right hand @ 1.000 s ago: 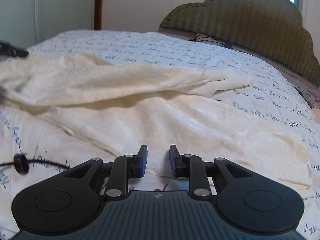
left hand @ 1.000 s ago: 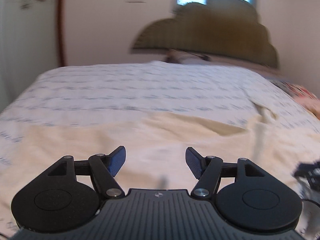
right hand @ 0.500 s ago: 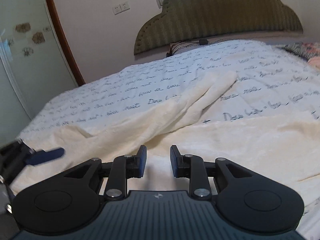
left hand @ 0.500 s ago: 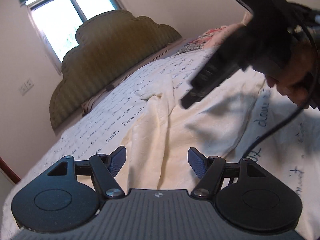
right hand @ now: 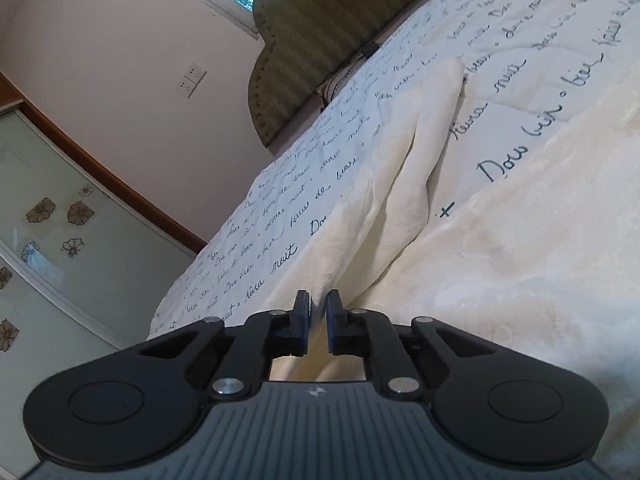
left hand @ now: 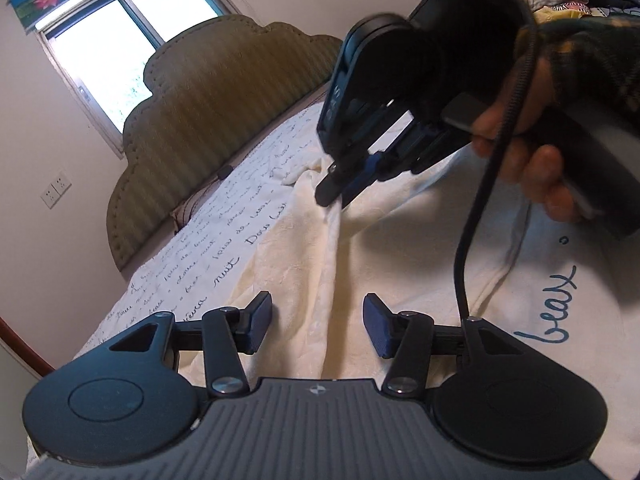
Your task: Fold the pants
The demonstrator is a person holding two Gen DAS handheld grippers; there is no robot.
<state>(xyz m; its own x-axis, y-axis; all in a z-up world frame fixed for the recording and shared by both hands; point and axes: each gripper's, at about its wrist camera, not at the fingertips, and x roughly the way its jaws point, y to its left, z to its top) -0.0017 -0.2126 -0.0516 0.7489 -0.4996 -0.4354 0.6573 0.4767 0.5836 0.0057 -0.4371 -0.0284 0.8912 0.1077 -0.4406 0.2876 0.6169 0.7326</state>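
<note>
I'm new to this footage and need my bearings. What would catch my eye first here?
Cream pants lie spread across a bed sheet covered in handwriting-style script. In the left wrist view, the right gripper, held by a hand, dominates the upper right, pinching a raised ridge of the fabric. The left gripper sits lower with its jaws closing around the same ridge, before a scalloped olive headboard.

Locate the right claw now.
In the left wrist view the right claw sits upper centre, pinching a ridge of the cream pants on the bed, ahead of the left claw, whose jaws are closing around the same ridge.
</note>
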